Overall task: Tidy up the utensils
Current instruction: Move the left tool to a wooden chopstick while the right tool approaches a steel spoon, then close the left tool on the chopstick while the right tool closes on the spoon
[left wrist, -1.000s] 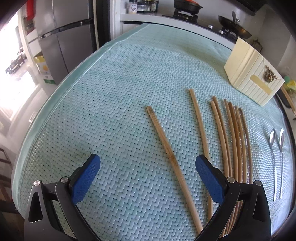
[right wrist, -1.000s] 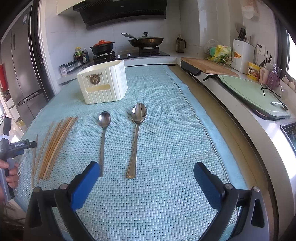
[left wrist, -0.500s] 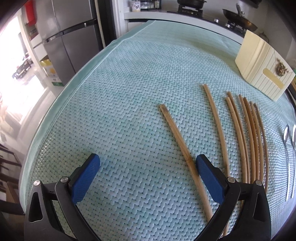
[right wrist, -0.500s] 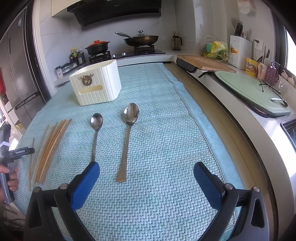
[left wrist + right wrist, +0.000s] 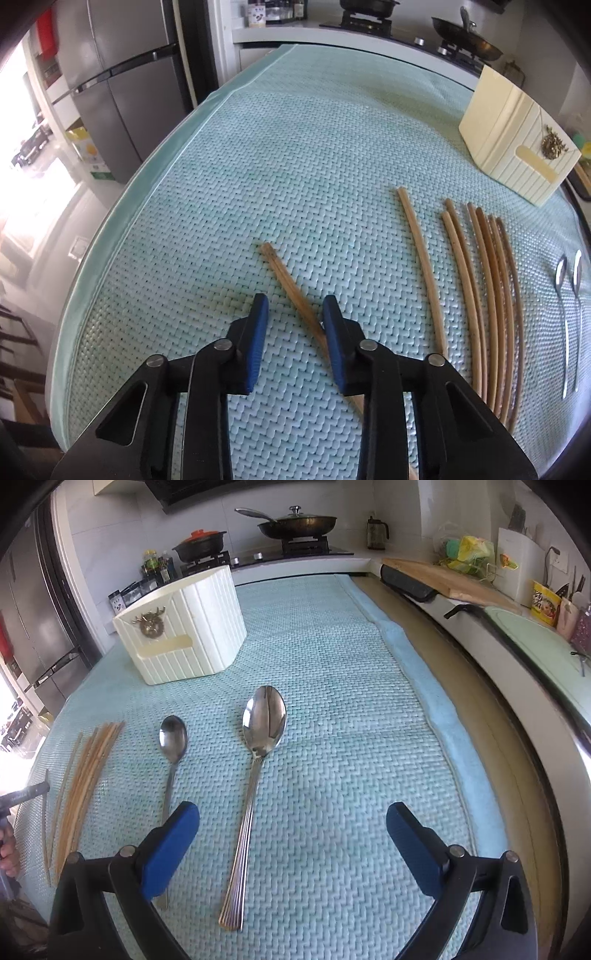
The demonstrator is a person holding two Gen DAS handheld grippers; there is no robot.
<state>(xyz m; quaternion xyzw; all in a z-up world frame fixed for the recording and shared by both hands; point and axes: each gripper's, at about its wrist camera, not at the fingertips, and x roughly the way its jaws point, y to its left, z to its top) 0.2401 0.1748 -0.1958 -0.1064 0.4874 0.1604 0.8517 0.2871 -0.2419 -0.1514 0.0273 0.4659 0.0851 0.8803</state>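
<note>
Left wrist view shows the left tongs (image 5: 293, 310) narrowed but not closed, low over the teal woven mat (image 5: 295, 155) on the surface. A single chopstick (image 5: 291, 286) lies slanted on the mat, and it passes between the blue pads, touching or almost touching the right pad (image 5: 332, 332); I cannot tell if it is gripped. More chopsticks (image 5: 487, 295) lie in a loose row toward the right edge, and beyond them the two spoons are seen only thin at the rim.

Right wrist view shows these spoons clearly: the large spoon (image 5: 255, 775) lies between the wide-open right tongs (image 5: 291, 821), the small spoon (image 5: 171, 753) goes under the left pad (image 5: 170, 845). The cream utensil holder (image 5: 184, 635) stands near the far end.
</note>
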